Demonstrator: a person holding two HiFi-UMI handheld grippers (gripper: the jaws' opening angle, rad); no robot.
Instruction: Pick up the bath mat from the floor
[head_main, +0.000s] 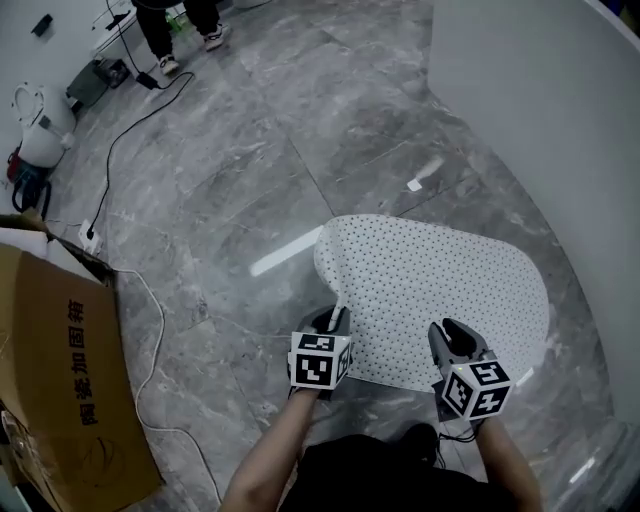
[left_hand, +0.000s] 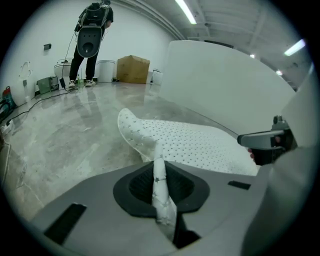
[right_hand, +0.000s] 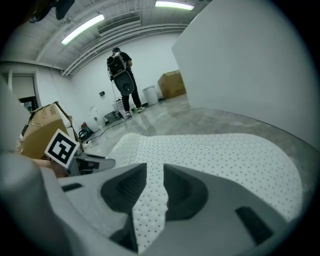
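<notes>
My left gripper (head_main: 334, 322) is clamped on a pinched-up fold at the near left edge of the white perforated rubber bath mat (head_main: 435, 285). My right gripper (head_main: 452, 338) grips the near right edge. The mat's far part lies on the grey marble floor (head_main: 240, 170), beside a white curved wall (head_main: 540, 120).

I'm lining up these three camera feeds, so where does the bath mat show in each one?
Head view: the bath mat lies right of centre, in the lower half.
Left gripper view: centre, with a folded edge pinched between the jaws.
Right gripper view: across the lower middle, running in between the jaws.
Shared landmark: the person standing far behind the mat.
</notes>
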